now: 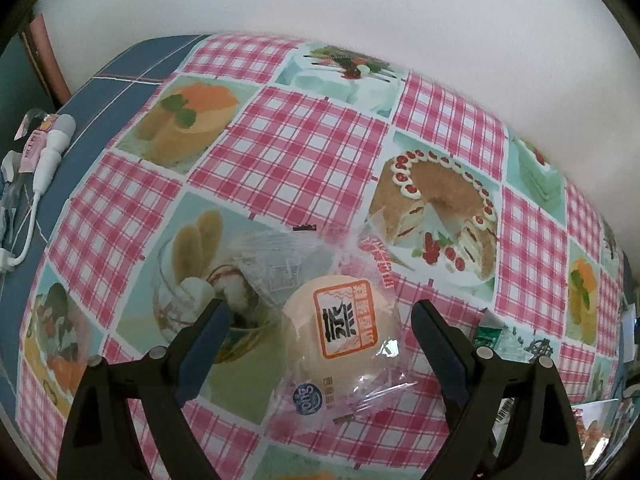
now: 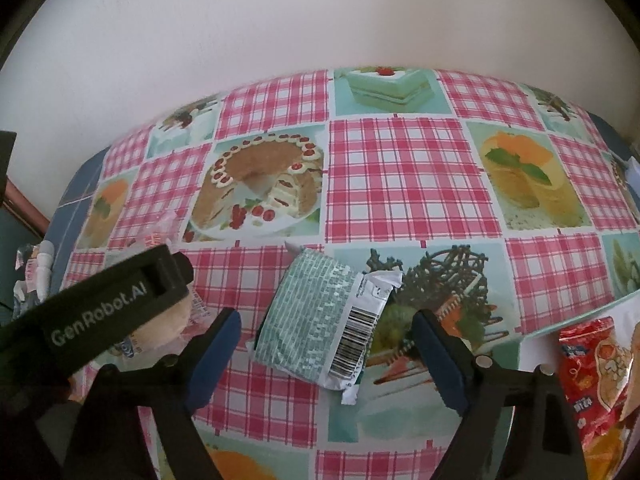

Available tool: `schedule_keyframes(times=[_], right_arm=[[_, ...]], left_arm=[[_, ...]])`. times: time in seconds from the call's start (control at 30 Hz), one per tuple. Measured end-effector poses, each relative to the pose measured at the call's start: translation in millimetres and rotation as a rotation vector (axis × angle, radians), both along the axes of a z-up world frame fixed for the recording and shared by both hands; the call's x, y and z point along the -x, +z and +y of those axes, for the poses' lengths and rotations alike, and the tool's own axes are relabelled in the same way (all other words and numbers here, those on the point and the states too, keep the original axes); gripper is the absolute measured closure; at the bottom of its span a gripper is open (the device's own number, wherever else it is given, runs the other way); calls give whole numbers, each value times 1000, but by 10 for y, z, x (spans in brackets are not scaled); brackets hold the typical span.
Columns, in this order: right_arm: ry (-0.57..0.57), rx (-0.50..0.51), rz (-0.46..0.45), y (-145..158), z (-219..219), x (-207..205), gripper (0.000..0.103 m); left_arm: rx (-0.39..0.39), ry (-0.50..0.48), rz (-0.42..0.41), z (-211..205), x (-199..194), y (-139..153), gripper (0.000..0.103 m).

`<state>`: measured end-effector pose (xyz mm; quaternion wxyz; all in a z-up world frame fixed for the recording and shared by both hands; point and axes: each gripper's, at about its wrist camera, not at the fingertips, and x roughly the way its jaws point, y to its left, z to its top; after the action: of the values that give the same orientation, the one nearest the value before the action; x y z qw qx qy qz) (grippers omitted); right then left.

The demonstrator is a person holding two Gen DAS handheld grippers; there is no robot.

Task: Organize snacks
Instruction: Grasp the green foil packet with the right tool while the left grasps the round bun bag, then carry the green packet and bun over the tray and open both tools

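A round pale bun in a clear wrapper with an orange label (image 1: pixel 344 332) lies on the patterned tablecloth (image 1: pixel 288 152). My left gripper (image 1: pixel 322 312) is open, its fingers on either side of the bun, not closed on it. A teal-and-white snack packet with a barcode (image 2: pixel 320 316) lies flat on the cloth. My right gripper (image 2: pixel 326 322) is open and straddles that packet. The left gripper's body (image 2: pixel 100 304) shows at the left of the right wrist view, over the bun (image 2: pixel 168 324).
A red snack bag (image 2: pixel 592 384) lies at the right on a white surface. A white cable and small packets (image 1: pixel 40 160) sit on the blue table edge at left. More wrappers (image 1: pixel 596 436) lie at the lower right. A white wall (image 1: pixel 360 8) stands behind the table.
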<state>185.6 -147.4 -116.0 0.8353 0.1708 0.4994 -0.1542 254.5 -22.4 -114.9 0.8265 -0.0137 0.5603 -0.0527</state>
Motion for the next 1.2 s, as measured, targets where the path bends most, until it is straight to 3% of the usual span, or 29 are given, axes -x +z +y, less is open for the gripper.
schedule_keyframes(times=[0.23,0.43,0.47,0.53,0.57,1.0,1.2], right_arm=[[-2,9,10,-78,-3,-51,14],[11,4,-6,-57,9,-55,26],[12,-2,-12,-54,3,-54,32],[14,0,-17,-37,-3,-45,36],[13,1,-16,-38,-9,-50,43],[4,-14,-18,27,-48,36,46],[10,-3,-26,161,-36,116,46]], left_arm=[[-2,5,-9,12,-12,-15,21],[8,-9,-12,4,-5,5,43],[6,-11,-13,1,-3,12,44],[2,-15,-13,-6,5,25,46],[0,-15,-11,-5,8,30,46],[-35,-17,11,-28,74,115,50],[-1,-26,4,-56,161,322,50]])
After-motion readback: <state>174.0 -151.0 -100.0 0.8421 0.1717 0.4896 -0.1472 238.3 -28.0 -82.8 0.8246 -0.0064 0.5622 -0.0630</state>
